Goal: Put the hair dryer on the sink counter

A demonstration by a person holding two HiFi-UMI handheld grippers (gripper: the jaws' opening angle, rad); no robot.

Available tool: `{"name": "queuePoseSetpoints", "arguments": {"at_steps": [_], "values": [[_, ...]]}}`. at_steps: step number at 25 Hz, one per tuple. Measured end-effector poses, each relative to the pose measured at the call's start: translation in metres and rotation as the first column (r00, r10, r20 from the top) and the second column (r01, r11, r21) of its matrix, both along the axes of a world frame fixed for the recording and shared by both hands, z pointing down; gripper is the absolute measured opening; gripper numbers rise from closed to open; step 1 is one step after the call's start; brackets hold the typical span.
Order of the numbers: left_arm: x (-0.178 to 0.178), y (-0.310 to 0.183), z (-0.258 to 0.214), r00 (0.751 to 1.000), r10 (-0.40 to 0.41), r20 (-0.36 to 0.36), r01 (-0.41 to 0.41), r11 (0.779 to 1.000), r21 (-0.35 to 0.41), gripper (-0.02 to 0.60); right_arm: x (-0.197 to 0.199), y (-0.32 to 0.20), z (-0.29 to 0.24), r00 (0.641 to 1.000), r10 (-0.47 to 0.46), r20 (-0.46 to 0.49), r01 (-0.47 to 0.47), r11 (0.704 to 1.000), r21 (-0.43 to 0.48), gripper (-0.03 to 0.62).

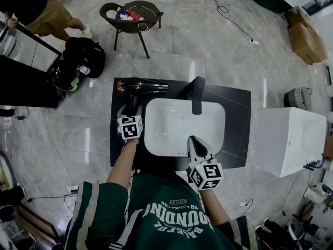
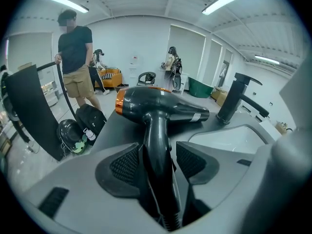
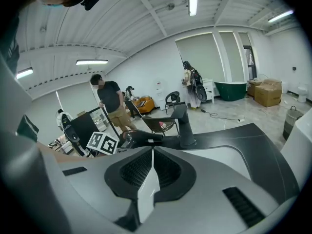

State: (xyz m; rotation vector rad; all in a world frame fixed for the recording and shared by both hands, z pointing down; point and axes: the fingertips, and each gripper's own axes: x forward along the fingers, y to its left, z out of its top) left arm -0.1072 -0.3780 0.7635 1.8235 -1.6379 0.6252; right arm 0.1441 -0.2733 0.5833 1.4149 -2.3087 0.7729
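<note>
Left gripper [image 2: 158,156] jaws spread wide, hair dryer [image 2: 161,104] handle between pads, not squeezed. Right gripper [image 3: 152,165] clamped shut, empty, near basin [image 1: 182,124] front rim. Dryer lying flat on sink counter [image 1: 234,113], left of basin, nozzle toward faucet [image 1: 197,94]. Looks placed imo. Tip: back left gripper straight out along handle, no sideways nudge.

A black dryer [image 1: 140,86] lies on the dark counter [image 1: 234,134], at its back left corner, beside the white sink [image 1: 182,126]. Its barrel points toward the black faucet [image 1: 196,94], and its handle reaches back to the left tool [image 1: 129,110], whose jaws flank it. The right tool [image 1: 196,146] hangs over the sink's front rim, jaws together. On the floor beyond are a chair [image 1: 132,17] and a black bag [image 1: 83,56]. A white cabinet [image 1: 294,139] stands to the right.
</note>
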Motion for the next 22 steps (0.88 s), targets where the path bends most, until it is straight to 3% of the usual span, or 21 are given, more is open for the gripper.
{"name": "queuePoseSetpoints", "arguments": {"at_steps": [9, 10, 12, 13, 22], "values": [[0.004, 0.020, -0.043, 0.999, 0.031, 0.008, -0.032, 0.997, 0.073, 0.230, -0.010, 0.010, -0.006, 0.999, -0.034, 0.009, 0.034, 0.999, 0.035, 0.044], [0.005, 0.024, -0.047, 0.999, 0.040, 0.019, -0.041, 0.996, 0.078, 0.190, -0.011, 0.011, -0.007, 0.999, -0.038, 0.012, 0.038, 0.999, 0.040, 0.044], [0.005, 0.033, -0.053, 0.997, 0.049, 0.054, -0.054, 0.995, 0.087, 0.037, -0.013, 0.015, -0.011, 0.999, -0.045, 0.018, 0.044, 0.998, 0.050, 0.044], [0.006, 0.037, -0.056, 0.996, 0.058, 0.064, -0.064, 0.994, 0.093, 0.011, -0.014, 0.017, -0.013, 0.999, -0.048, 0.021, 0.047, 0.997, 0.054, 0.044], [0.031, 0.069, -0.086, 0.993, 0.106, 0.042, -0.111, 0.984, 0.141, 0.011, -0.009, 0.031, -0.026, 0.998, -0.057, 0.028, 0.055, 0.994, 0.092, 0.043]]}}
